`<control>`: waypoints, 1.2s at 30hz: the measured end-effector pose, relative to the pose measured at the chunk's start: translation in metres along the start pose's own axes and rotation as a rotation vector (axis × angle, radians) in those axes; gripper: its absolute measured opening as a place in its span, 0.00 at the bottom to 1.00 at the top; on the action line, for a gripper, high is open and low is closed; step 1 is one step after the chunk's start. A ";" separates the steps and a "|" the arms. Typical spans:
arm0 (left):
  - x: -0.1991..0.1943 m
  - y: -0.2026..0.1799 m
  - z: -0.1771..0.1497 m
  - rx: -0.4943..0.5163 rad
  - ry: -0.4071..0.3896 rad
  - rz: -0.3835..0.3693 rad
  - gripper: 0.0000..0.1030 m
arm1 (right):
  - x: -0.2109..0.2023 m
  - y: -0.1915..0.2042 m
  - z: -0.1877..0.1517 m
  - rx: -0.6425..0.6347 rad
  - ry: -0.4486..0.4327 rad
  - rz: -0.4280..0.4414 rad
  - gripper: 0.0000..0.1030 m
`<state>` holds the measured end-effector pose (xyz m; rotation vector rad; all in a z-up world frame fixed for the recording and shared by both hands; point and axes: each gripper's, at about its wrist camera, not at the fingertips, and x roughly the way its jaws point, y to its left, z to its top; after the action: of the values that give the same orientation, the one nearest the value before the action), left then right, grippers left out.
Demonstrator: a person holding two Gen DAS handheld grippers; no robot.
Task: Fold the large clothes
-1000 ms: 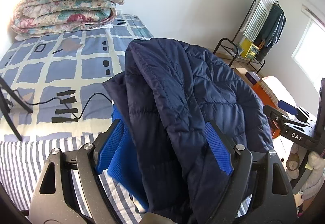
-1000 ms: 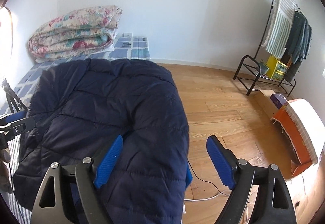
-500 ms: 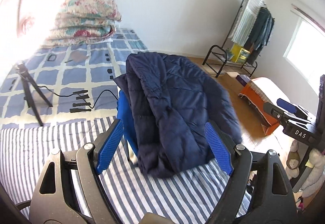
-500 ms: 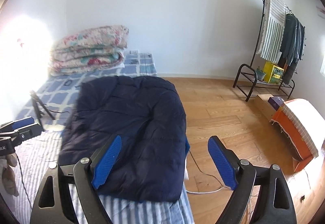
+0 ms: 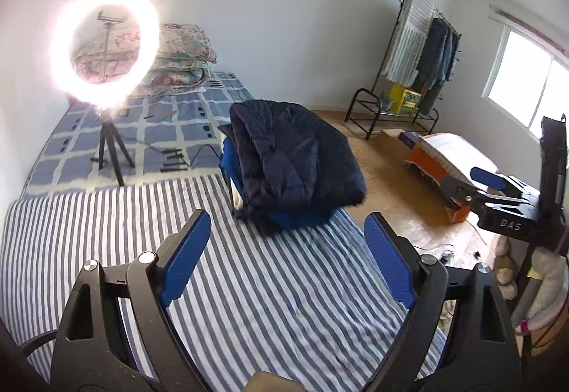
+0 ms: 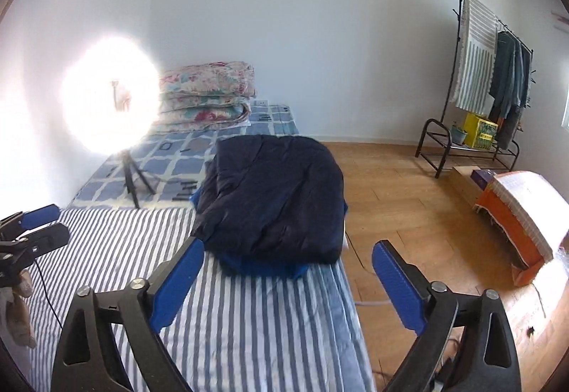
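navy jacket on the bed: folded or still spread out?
Folded. The navy jacket lies as a compact doubled-over bundle on a blue garment at the edge of the striped sheet; no sleeves stick out.

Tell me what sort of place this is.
Most likely a bedroom in a home. A bed with a striped sheet carries a folded navy padded jacket and a stack of floral quilts, and a clothes rack stands by the wall on a wooden floor.
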<state>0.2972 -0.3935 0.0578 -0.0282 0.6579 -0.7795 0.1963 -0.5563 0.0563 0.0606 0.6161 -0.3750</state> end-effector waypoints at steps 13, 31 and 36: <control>-0.129 -0.019 -0.092 0.062 -0.054 0.027 0.94 | -0.118 0.055 -0.068 -0.024 -0.059 -0.016 1.00; -0.157 -0.006 -0.161 0.095 -0.055 0.136 0.95 | -0.139 0.118 -0.140 -0.028 -0.117 -0.007 1.00; -0.158 -0.003 -0.168 0.104 -0.076 0.179 1.00 | -0.125 0.124 -0.153 -0.014 -0.103 0.017 1.00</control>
<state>0.1183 -0.2557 0.0094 0.0944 0.5394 -0.6363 0.0627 -0.3747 -0.0033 0.0330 0.5158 -0.3556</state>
